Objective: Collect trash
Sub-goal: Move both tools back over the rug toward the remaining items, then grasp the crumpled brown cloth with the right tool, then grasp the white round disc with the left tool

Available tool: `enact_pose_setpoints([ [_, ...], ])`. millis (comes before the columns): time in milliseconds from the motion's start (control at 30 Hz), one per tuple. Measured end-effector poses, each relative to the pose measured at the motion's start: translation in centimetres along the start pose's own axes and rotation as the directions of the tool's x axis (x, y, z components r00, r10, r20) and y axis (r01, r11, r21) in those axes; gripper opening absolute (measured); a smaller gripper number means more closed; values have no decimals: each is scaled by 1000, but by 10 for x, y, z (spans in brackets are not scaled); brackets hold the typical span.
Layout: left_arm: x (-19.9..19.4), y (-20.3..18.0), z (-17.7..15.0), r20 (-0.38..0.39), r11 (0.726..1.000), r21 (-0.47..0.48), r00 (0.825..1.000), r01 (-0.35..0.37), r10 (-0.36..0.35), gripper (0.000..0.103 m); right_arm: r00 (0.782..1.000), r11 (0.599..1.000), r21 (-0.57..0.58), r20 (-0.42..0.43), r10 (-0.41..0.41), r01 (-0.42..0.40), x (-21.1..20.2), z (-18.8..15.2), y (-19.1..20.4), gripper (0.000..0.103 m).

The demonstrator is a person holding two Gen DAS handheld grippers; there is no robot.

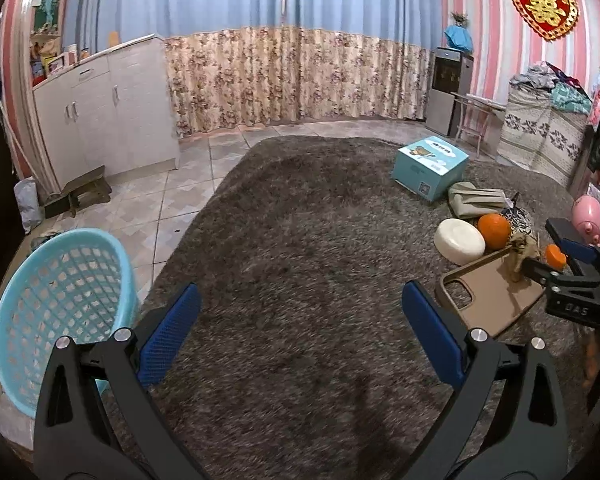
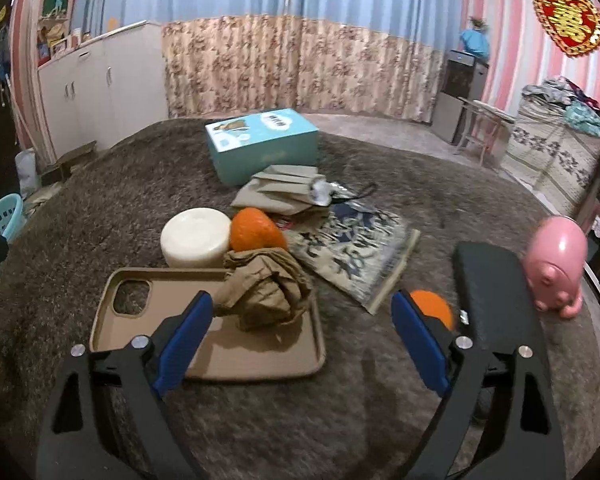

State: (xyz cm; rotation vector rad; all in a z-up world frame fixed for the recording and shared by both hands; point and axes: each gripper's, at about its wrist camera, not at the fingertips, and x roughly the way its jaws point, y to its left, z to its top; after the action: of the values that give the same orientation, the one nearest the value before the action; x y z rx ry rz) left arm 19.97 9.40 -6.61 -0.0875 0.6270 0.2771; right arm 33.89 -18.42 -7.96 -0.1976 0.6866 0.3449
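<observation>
A crumpled brown paper wad lies on a tan phone case on the shaggy grey carpet. My right gripper is open around the wad, which sits close to the left finger, with a wide gap to the right finger. In the left wrist view the same wad shows at the far right, with the right gripper at it. My left gripper hangs open over bare carpet with nothing between its fingers. A light blue mesh basket stands at its lower left, off the carpet's edge.
Behind the phone case are a white round block, an orange, a patterned pouch, a folded beige bundle and a teal box. A small orange piece, a black flat case and a pink toy lie right.
</observation>
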Motion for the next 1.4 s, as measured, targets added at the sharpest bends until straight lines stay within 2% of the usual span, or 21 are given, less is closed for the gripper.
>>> enact_pose_setpoints([
  [33, 1, -2, 1, 1, 1000, 3, 1000, 2, -2, 97, 1000, 1000, -4, -11, 22, -22, 4, 1, 1, 71],
  [100, 3, -8, 5, 3, 1000, 9, 1000, 14, -14, 97, 998, 999, -3, -26, 54, -54, 8, 3, 2, 53],
  [200, 6, -18, 10, 5, 999, 20, 1000, 30, -30, 97, 995, 996, 9, -23, 92, -92, 10, 2, 1, 47],
  [333, 12, -36, 14, -1, 998, 35, 998, 55, -55, 97, 995, 994, 49, 31, 94, -95, -6, 0, -11, 46],
  [433, 18, -54, 16, -7, 996, 49, 997, 80, -80, 97, 997, 998, 58, 78, 23, -27, -26, -6, -23, 46],
  [567, 32, -81, 20, -29, 992, 60, 993, 115, -114, 97, 994, 995, 93, 105, -30, 21, -43, -18, -44, 46],
  [700, 55, -112, 23, -94, 984, 74, 984, 161, -154, 97, 993, 989, 144, 103, -53, 38, -51, -25, -71, 46],
  [867, 79, -135, 25, -156, 979, 98, 974, 181, -165, 97, 993, 980, 194, 104, -59, 37, -51, -34, -89, 46],
  [1067, 102, -143, 33, -206, 978, 67, 962, 198, -181, 97, 992, 980, 197, 113, -55, 32, -46, -34, -87, 46],
  [1233, 117, -137, 28, -252, 972, 19, 942, 236, -224, 85, 992, 978, 206, 111, -56, 32, -47, -36, -90, 46],
  [1300, 120, -134, 29, -247, 972, -5, 941, 235, -229, 82, 992, 978, 205, 110, -58, 34, -47, -36, -89, 46],
  [1400, 125, -137, 32, -250, 973, 8, 942, 232, -222, 81, 992, 980, 197, 106, -63, 41, -47, -36, -88, 46],
])
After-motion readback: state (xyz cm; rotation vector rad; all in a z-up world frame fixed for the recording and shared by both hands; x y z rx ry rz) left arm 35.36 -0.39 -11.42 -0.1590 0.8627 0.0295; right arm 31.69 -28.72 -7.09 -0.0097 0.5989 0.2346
